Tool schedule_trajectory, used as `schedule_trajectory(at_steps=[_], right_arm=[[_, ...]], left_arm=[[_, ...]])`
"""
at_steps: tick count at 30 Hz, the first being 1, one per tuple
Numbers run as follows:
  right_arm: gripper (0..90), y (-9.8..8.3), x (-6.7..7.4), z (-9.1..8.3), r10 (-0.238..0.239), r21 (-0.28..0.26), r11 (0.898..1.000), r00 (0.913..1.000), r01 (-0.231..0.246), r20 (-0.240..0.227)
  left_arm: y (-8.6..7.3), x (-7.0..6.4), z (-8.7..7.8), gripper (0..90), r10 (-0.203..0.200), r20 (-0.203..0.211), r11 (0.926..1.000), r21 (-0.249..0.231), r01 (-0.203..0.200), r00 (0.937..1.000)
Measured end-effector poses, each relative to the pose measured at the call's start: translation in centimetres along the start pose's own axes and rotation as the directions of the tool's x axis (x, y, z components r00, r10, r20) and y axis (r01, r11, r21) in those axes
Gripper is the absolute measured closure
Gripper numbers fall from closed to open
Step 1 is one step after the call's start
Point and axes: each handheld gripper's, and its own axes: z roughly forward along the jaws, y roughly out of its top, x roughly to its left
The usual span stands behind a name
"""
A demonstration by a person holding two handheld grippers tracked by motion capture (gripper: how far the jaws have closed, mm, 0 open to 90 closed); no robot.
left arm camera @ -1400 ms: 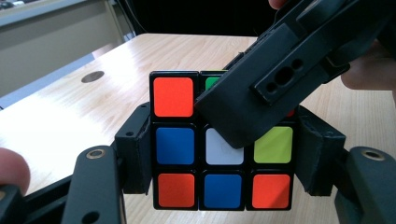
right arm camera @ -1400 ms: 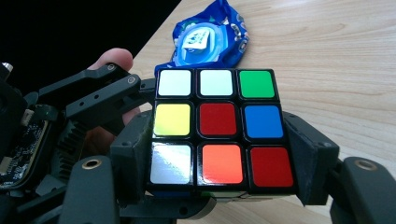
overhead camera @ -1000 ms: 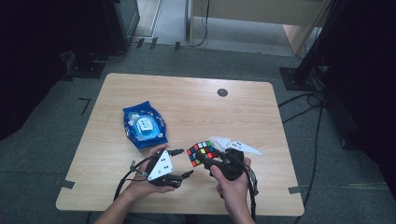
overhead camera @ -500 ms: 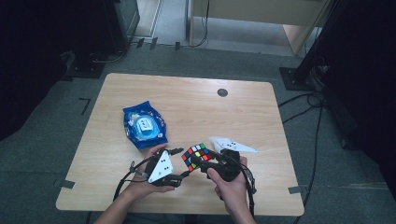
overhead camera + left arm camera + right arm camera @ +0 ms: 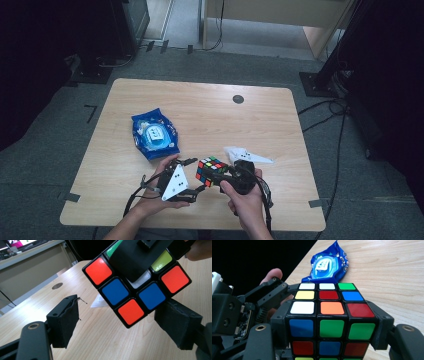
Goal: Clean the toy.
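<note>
Gripping the cube (image 5: 212,171) w/ right gripper (image 5: 226,176), raised over table's (image 5: 210,115) near edge, corner tilted toward left gripper (image 5: 192,177), jaws just widened, not touching. Blue packet (image 5: 154,134): label unreadable.

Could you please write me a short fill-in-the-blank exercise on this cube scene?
1. The cube is clamped in the ____ gripper.
2. The left gripper has its jaws ____, pads clear of the cube.
3. The pouch beyond the left gripper is ____ in colour.
4. The table top is made of ____.

Missing words: right; open; blue; wood
</note>
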Motion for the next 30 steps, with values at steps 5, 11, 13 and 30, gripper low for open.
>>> schedule_trajectory(at_steps=[5,11,13,30], right_arm=[[34.0,-0.1,0.1,0.3,-0.005,0.019,1.0,1.0,0.005,-0.005],[34.2,-0.3,0.3,0.8,-0.025,0.048,0.999,0.9996,0.025,0.01],[34.2,-0.4,0.3,0.8,-0.023,0.052,0.998,0.9996,0.022,0.017],[29.8,1.8,-1.1,-2.0,-0.072,0.038,0.997,0.9958,0.074,-0.057]], left_arm=[[0.3,-0.4,-0.1,18.6,0.015,0.002,0.9998,-0.014,-0.015,0.9999],[0.5,-0.7,0.1,19.9,0.021,0.023,0.9996,-0.019,-0.02,0.9995],[0.4,-0.8,0.1,24.2,0.025,0.032,0.9995,-0.019,-0.024,0.9992],[-0.4,1.2,-0.2,33.9,-0.061,-0.039,0.998,0.014,0.062,0.9974]])
